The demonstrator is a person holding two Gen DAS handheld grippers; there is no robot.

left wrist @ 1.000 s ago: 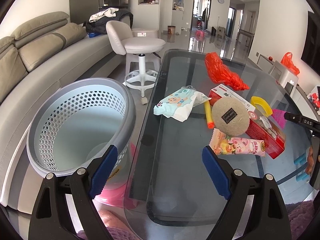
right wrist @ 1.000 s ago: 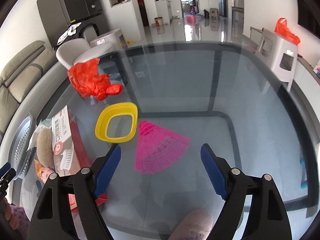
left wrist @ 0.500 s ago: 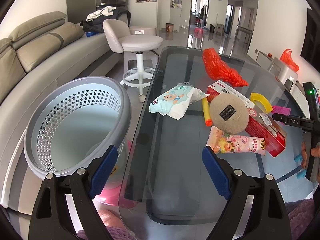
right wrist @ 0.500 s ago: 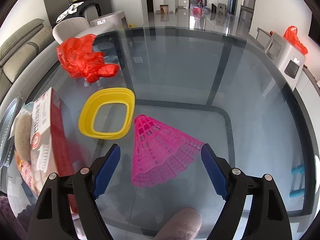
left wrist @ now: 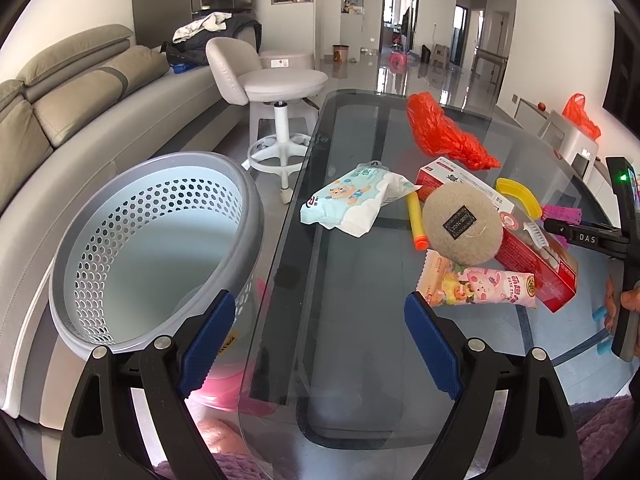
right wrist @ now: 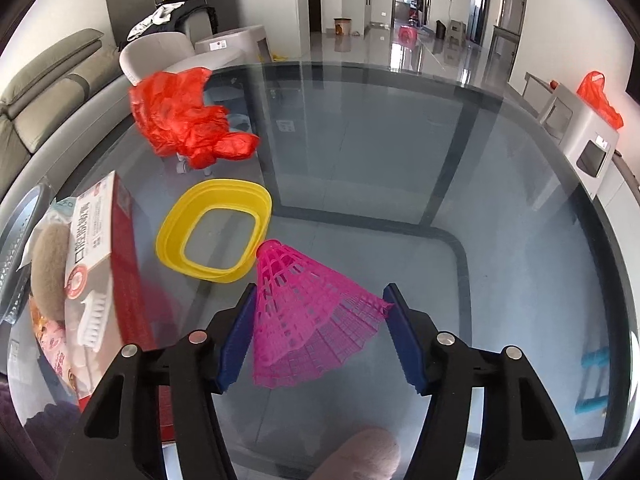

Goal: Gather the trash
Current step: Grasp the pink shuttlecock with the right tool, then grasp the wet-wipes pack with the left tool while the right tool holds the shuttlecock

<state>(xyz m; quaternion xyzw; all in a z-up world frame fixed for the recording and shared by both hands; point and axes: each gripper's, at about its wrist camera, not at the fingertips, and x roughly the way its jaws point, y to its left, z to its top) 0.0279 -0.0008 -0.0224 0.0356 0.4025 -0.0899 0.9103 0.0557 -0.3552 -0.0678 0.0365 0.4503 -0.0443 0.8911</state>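
the right gripper (right wrist: 320, 332) is closing its jaws around the pink shuttlecock (right wrist: 308, 316) at lower centre on the tabletop (right wrist: 440, 168), so squeeze its skirt gently, while the left gripper (left wrist: 320, 336) stays released.

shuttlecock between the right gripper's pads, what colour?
Bright pink, a plastic mesh skirt; the right wrist view shows it best.

A beige sofa (left wrist: 60, 120) runs along the left wall, with a pale swivel chair (left wrist: 276, 80) beside the glass table (left wrist: 360, 340). The glossy floor (left wrist: 360, 68) reflects daylight toward open doorways.
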